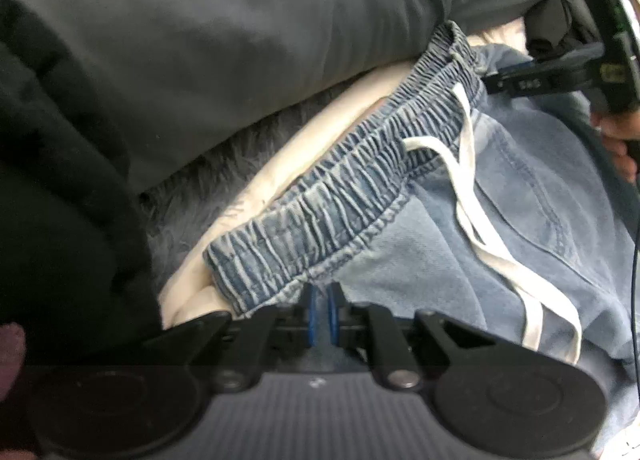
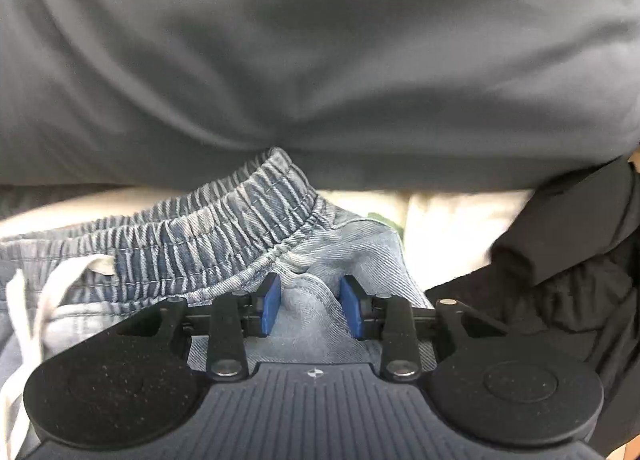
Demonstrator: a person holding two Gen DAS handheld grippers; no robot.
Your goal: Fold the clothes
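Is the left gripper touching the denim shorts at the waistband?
Touching. In the left wrist view, the left gripper has its blue pads nearly together on the denim shorts, pinching fabric just below the elastic waistband.

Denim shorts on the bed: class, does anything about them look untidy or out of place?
Yes. The white drawstring is untied and trails loosely across the denim shorts, and the elastic waistband lies bunched and crooked rather than flat.

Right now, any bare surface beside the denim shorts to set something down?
Little. A cream strip runs between the shorts' waistband and the grey garment; a cream patch between shorts and black cloth. Elsewhere clothes crowd.
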